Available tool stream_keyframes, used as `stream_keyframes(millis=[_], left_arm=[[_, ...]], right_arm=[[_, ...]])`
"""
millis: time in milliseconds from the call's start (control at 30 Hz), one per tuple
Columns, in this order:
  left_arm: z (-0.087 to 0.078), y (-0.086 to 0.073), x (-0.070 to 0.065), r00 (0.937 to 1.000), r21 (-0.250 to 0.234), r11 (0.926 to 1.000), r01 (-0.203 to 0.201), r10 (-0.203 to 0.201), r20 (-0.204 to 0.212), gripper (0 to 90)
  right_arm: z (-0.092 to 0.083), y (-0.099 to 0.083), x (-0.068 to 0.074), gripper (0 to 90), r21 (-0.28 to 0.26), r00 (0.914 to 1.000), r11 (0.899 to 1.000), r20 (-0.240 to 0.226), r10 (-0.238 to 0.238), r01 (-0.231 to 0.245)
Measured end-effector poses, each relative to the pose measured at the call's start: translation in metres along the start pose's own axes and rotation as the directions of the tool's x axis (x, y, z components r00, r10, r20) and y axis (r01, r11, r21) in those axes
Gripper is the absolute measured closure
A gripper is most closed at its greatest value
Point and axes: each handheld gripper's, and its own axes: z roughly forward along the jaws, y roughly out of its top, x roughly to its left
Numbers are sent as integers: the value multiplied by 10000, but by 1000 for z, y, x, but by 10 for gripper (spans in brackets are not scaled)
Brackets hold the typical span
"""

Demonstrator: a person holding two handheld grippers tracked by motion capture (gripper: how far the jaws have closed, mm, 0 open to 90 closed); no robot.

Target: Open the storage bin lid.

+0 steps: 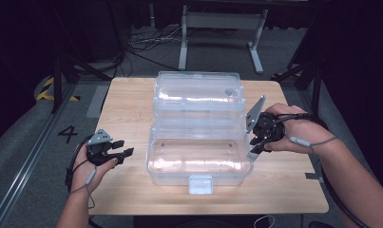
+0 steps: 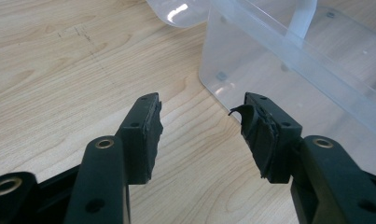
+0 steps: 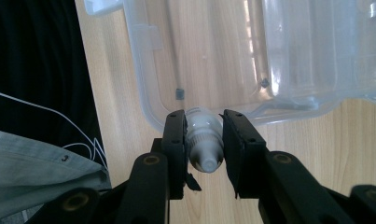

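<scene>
On a light wooden table [image 1: 127,190] sits a clear plastic box [image 1: 198,164] with its lid [image 1: 197,97] raised behind it. At the box's right end, the right gripper [image 1: 256,142] clamps a small white dropper bottle [image 3: 203,140] between its jaws — just above the rim. The left gripper [image 1: 123,148] rests left of the box, jaws spread wide — nothing between them.

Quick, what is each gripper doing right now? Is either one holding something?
Left gripper: open, nothing between its jaws, beside the clear plastic box.
Right gripper: closed on a small white bottle, at the box's right end.
</scene>
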Motion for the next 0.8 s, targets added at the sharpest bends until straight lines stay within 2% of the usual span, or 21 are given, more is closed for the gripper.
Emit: stream_keyframes(millis=[400,800], left_arm=[[0,0,0,10000,14,10000,-13,13,7,482],[1,0,-1,10000,-8,10000,15,-15,12,482]], right_arm=[[11,11,4,714,-10,9991,9992,-137,-394,393],[33,16,4,714,134,9975,9980,-368,-611,617]])
